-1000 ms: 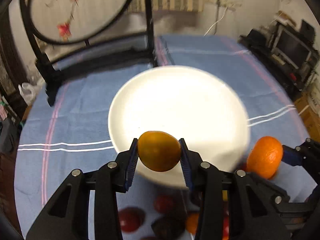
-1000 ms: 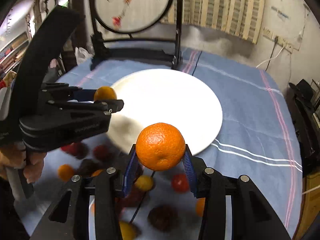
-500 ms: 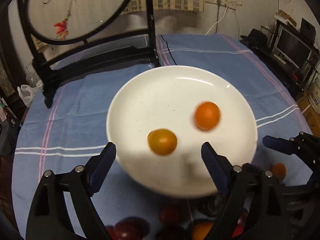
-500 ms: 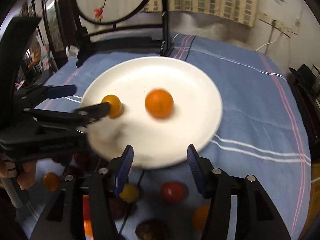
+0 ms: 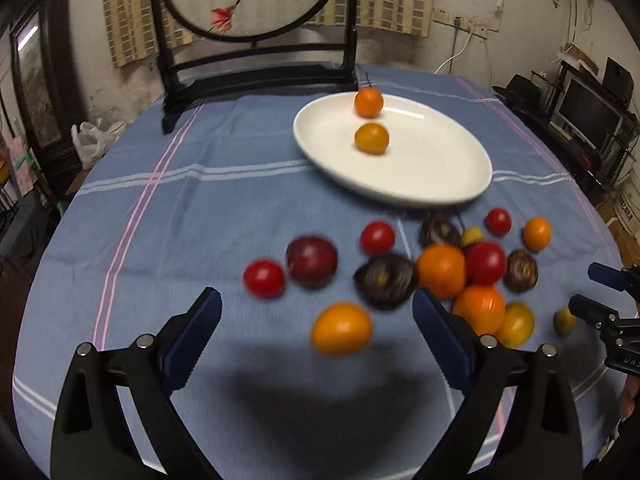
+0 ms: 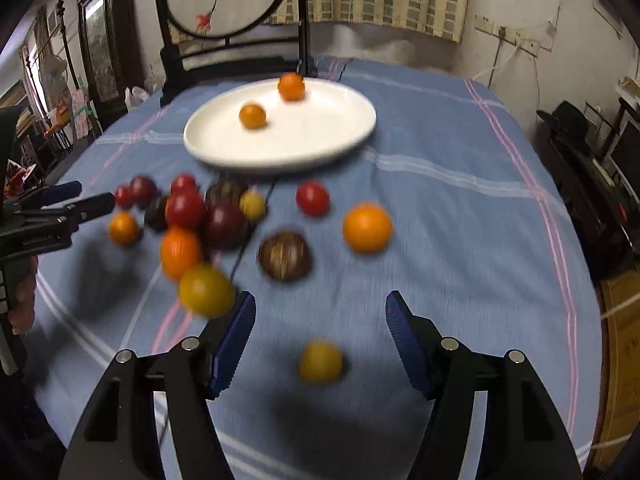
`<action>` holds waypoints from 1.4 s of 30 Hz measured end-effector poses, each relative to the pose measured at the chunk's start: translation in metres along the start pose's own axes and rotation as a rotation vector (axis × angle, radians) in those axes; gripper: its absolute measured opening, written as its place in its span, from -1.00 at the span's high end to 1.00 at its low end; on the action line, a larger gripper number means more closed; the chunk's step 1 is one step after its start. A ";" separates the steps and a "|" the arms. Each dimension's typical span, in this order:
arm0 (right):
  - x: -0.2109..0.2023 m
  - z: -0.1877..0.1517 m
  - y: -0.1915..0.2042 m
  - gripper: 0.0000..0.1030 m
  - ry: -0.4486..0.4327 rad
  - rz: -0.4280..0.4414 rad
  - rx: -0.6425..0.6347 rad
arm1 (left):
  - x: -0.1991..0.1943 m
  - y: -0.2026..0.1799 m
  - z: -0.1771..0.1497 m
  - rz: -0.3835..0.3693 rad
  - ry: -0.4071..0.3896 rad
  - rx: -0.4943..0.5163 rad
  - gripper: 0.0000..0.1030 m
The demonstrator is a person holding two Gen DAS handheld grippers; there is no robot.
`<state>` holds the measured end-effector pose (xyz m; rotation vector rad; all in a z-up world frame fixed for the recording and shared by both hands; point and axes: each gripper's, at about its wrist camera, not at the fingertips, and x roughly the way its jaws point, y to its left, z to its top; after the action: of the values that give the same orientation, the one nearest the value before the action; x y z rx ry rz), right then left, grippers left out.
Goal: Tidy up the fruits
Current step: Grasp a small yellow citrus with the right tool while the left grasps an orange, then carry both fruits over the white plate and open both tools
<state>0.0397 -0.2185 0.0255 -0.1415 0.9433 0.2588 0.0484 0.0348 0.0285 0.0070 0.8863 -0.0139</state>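
Now two fruits [image 5: 371,139] on plate [image 5: 440,172]

Both grippers are now hanging empty and spread wide, pulled back from the white plate [image 5: 460,184] to above the loose fruit pile. The yellow-orange fruit [image 5: 371,139] that the left gripper [image 5: 316,344] was clamping and the orange tangerine [image 6: 291,87] from the right gripper [image 6: 320,332] are now lying on that plate.

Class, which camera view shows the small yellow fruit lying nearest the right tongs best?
The right wrist view: the small round yellow fruit lies alone on the blue cloth, just ahead of the open right tongs, unobstructed though blurred. The left wrist view shows it only tiny, near the right edge.
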 end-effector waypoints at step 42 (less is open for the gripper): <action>-0.001 -0.034 0.010 0.47 -0.031 0.130 0.073 | 0.043 -0.012 -0.013 -0.051 0.138 0.036 0.30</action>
<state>0.0098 -0.2166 0.0062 -0.0086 0.9312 0.3445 0.0652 0.0225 -0.0135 0.0189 1.0238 -0.0781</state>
